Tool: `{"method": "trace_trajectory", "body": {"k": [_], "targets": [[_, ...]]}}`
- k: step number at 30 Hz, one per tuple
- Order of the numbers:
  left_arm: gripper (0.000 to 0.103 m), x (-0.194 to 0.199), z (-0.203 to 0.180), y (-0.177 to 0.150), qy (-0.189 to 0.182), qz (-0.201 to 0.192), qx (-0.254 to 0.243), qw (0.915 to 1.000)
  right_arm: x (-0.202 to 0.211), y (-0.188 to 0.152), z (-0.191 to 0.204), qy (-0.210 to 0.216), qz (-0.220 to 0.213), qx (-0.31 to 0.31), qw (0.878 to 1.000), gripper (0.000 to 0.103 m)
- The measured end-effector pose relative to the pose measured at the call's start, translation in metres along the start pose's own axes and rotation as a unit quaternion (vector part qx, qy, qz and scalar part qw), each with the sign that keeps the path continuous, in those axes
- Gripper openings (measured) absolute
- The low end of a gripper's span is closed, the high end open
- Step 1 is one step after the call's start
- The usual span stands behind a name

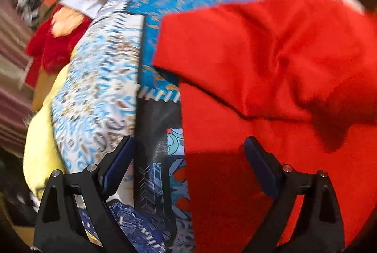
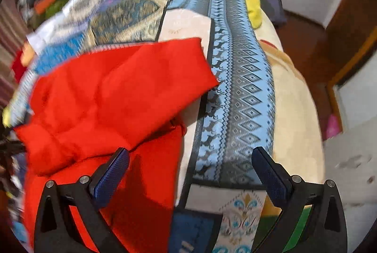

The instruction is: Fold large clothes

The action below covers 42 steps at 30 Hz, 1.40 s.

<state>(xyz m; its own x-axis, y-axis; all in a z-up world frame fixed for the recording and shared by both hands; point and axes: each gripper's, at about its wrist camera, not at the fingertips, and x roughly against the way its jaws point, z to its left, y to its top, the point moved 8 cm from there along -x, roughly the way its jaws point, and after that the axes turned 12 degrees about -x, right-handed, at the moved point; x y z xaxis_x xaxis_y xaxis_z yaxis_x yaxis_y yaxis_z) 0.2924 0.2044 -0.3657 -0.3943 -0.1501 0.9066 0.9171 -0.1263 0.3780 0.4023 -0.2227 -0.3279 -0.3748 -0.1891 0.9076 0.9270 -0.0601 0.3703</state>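
A large red garment (image 1: 271, 78) lies rumpled on a blue patterned bedspread (image 1: 101, 88), with one part folded over the rest. It also shows in the right wrist view (image 2: 113, 102) at the left. My left gripper (image 1: 189, 147) is open and empty, above the garment's left edge. My right gripper (image 2: 189, 156) is open and empty, above the garment's right edge and the bedspread (image 2: 238, 97). Both views are motion-blurred.
A pile of other clothes (image 1: 54, 29), red, orange and white, lies at the bed's far left. A yellow sheet (image 1: 40, 142) shows under the bedspread. A wooden floor (image 2: 313, 45) and a door (image 2: 348, 7) are to the right of the bed.
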Motion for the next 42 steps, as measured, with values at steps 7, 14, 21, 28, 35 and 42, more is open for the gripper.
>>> {"method": "trace_trajectory", "body": {"k": [7, 14, 21, 28, 35, 42], "targets": [[0.095, 0.009, 0.013, 0.017, -0.106, -0.022, 0.097, 0.9894, 0.014, 0.009, 0.021, 0.092, 0.0, -0.054, 0.994, 0.103], [0.09, -0.043, 0.011, 0.047, -0.116, 0.008, 0.123, 0.9856, -0.038, 0.022, 0.038, 0.106, 0.05, -0.069, 0.991, 0.094], [0.08, -0.068, -0.019, 0.084, -0.119, 0.004, 0.071, 0.9904, -0.072, 0.048, 0.057, 0.136, 0.063, -0.08, 0.985, 0.066], [0.023, -0.077, -0.018, 0.122, -0.125, 0.008, 0.093, 0.9877, -0.084, 0.075, 0.08, 0.117, 0.043, -0.047, 0.991, 0.02], [0.02, -0.039, 0.019, 0.185, -0.09, -0.051, 0.101, 0.9896, -0.074, 0.135, 0.119, 0.05, -0.033, 0.037, 0.998, 0.017], [0.02, -0.054, 0.053, 0.214, -0.072, -0.058, 0.112, 0.9894, -0.104, 0.184, 0.136, -0.007, -0.064, 0.066, 0.996, 0.018]]}}
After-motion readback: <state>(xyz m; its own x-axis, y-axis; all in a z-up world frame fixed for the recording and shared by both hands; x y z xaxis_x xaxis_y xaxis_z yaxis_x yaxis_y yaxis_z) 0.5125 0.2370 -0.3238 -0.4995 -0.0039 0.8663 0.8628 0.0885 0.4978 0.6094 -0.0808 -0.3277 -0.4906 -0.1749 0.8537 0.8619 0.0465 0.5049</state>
